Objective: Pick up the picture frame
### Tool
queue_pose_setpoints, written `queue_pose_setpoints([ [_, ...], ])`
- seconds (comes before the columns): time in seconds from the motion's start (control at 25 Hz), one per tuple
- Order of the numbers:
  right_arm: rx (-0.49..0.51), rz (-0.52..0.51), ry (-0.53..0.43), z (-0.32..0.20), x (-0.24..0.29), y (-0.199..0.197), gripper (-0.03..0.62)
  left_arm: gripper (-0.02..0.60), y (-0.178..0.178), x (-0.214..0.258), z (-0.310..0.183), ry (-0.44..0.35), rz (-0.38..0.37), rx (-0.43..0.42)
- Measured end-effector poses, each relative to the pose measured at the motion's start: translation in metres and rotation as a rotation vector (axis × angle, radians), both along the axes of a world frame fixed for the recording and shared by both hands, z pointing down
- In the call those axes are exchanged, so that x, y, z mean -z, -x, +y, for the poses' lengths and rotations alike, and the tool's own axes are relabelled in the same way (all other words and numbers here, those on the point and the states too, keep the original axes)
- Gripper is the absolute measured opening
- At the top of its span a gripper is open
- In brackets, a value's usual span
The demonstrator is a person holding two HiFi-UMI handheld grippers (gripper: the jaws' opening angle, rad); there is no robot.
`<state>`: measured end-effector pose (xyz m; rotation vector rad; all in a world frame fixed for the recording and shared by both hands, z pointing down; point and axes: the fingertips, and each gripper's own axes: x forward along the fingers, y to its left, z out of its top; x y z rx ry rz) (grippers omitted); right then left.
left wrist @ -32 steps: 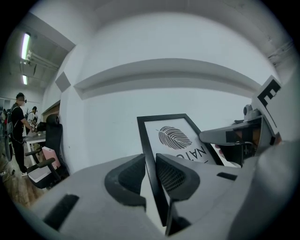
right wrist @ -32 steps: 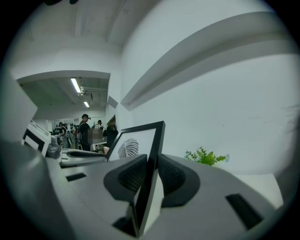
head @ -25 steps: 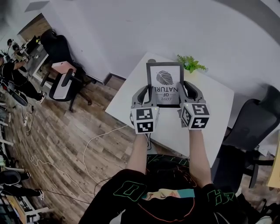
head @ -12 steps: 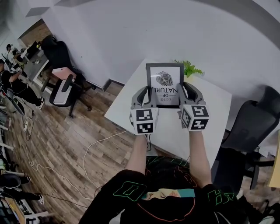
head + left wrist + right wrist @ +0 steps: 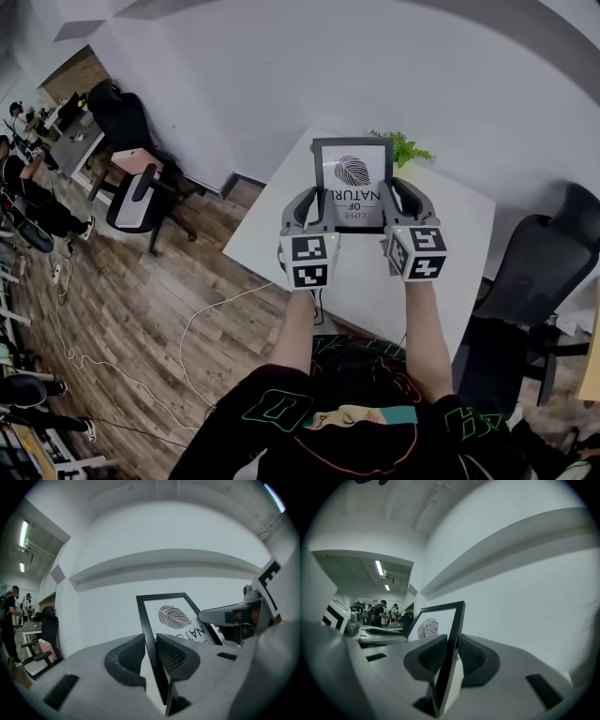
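I am holding the picture frame (image 5: pixel 352 183) upright over the white table (image 5: pixel 459 248), with its leaf print facing me. The left gripper (image 5: pixel 313 214) is pinching its left edge, and the right gripper (image 5: pixel 395 204) is pinching its right edge.

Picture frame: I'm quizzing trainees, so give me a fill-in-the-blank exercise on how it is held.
The left gripper is shut on the picture frame's ____ edge.
The right gripper is shut on its ____ edge.
Behind the frame, on the white table, stands a small green ____.
Missing words: left; right; plant.
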<state>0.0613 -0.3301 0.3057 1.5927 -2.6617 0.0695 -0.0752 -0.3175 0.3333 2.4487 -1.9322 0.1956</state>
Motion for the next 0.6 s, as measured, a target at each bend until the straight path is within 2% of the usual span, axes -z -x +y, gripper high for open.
queue_pose_setpoints([
  [0.6, 0.005, 0.004, 0.007, -0.0015, -0.0035, 0.0042, 0.080, 0.079, 0.0042, -0.0019, 0.0003, 0.007, 0.002, 0.004],
])
